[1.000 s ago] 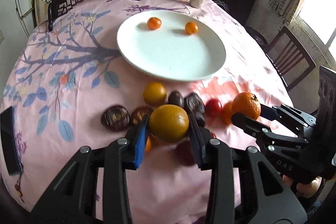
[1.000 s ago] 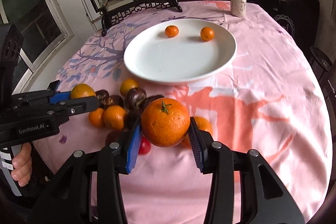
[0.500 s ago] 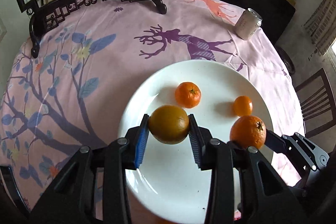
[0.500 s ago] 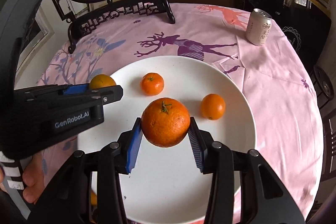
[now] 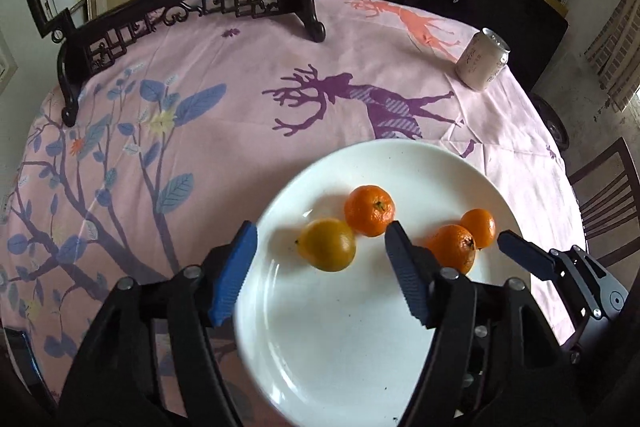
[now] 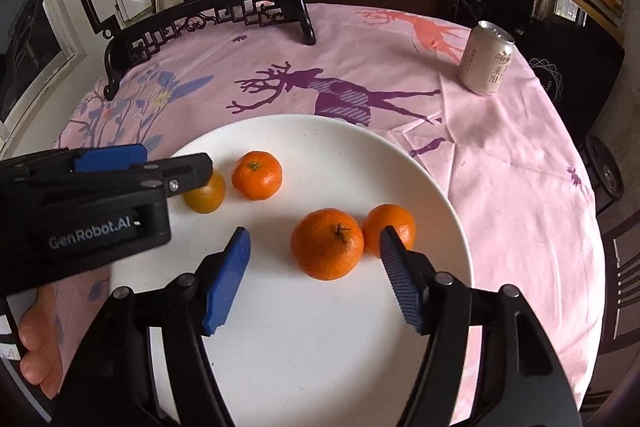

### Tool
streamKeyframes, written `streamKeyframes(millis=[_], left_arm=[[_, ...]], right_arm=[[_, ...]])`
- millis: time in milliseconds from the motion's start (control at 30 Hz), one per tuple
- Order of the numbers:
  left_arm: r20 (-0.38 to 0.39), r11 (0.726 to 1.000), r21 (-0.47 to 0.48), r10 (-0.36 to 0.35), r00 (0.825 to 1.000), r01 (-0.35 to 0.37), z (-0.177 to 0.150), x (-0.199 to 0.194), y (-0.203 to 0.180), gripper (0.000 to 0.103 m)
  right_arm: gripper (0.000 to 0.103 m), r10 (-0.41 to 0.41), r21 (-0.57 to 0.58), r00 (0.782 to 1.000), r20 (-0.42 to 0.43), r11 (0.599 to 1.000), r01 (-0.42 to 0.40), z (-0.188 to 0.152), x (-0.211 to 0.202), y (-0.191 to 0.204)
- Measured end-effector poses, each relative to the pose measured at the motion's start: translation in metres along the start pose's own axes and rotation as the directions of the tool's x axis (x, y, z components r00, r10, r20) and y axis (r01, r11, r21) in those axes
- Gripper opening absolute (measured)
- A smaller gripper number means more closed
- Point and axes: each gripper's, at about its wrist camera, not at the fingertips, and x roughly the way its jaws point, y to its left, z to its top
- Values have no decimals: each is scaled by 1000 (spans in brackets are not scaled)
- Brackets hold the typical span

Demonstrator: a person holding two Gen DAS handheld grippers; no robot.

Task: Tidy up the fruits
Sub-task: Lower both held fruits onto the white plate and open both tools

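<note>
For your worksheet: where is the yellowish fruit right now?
The yellowish fruit lies on the white plate, between the open left jaws, touching a small orange.

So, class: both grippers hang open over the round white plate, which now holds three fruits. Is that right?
Not quite: the round white plate holds four fruits, as the right wrist view shows. The left gripper and right gripper are indeed open above it.

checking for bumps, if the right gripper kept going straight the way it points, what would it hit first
Most likely the large orange resting on the white plate, which sits between the open fingers of the right gripper. Depth is unclear, so it might pass just over it.
</note>
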Motion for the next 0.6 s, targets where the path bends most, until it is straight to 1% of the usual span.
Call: streamKeyframes(millis=[33,67,100,133,200,233,267,333,467,567,600], left_arm=[[11,1000,1,-11,1000,11,-5,-11,2,77],[23,1000,1,-17,1000,17,-10,-21,4,85],[43,1000,3,-25,999,24,-19,-34,6,89],[65,1000,9,-25,998,25,-30,-48,8,90],[98,999,22,-28,995,26,-54,-70,12,95],[116,999,28,-35,993,32,-68,-81,15,96],[130,999,28,-40,991,36,-84,-91,17,97],[144,998,33,-64,988,59,-110,-105,20,99],[136,995,6,-97,986,97,-158,-117,31,99],[135,998,-5,-68,988,70,-184,-120,38,99],[144,999,-2,-47,988,48,-191,-122,40,99]], right_arm=[[67,2,-2,1000,5,1000,-2,-4,-10,1],[67,7,-5,1000,10,1000,-6,-10,-20,1],[68,12,-10,1000,15,1000,-11,-18,-31,2],[71,16,-17,1000,22,1000,-15,-29,-43,5],[95,10,-38,999,50,999,-8,-53,-64,12],[99,0,-47,997,75,999,4,-66,-75,16],[100,-11,-52,995,100,998,16,-79,-84,21],[100,-27,-42,992,123,999,32,-105,-98,25],[100,-11,46,990,138,999,5,-141,-117,19],[100,-28,89,991,131,996,16,-155,-127,11],[100,-39,98,991,130,995,26,-159,-130,9]])
